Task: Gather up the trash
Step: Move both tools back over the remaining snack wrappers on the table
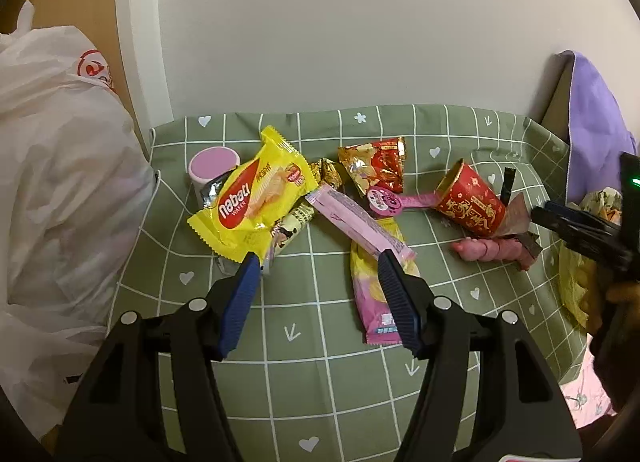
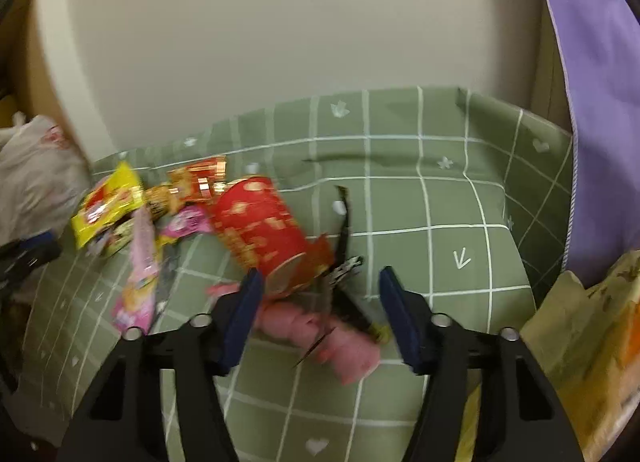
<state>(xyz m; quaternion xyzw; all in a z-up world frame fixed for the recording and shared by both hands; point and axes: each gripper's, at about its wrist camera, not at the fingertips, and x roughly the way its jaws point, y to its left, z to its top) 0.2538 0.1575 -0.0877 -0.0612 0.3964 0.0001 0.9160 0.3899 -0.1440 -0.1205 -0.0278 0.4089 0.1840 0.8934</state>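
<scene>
Landmark: the red paper cup [image 2: 256, 229], lying on its side on the green checked tablecloth [image 2: 440, 189], mouth turned toward the wall side.
Trash nearest the cup: a pink sausage-like piece [image 2: 320, 332] lies just in front of its base, with a dark torn wrapper strip [image 2: 344, 221] crossing beside it; all sit close together.
Trash left of the cup: a pink round-headed tag [image 1: 386, 201], a red-gold foil packet [image 1: 376, 167], a long pink wrapper [image 1: 356, 221], a yellow Nabati wafer pack [image 1: 248, 201] and a pink-lidded tub [image 1: 214, 165], overlapping in one heap.
Right gripper [image 2: 318, 282]: jaws spread wide, holding nothing, straddling the cup's base and the pink piece.
Left gripper [image 1: 316, 262]: jaws also apart and empty, over the heap left of the cup.
Likely destination: a white plastic bag [image 1: 52, 181], well left of the cup beyond the cloth edge; this is my guess.
Risk, rolling: the cup is round and on its side, so one finger nudging it first could roll it off toward the heap.
Risk, crushing: thin paper may buckle if squeezed hard.
Risk, mixed grasp: closing here could catch the strip or pink piece with the cup, then drop one.
Risk, aim: the right view is blurred, so exact contact cannot be told.
</scene>
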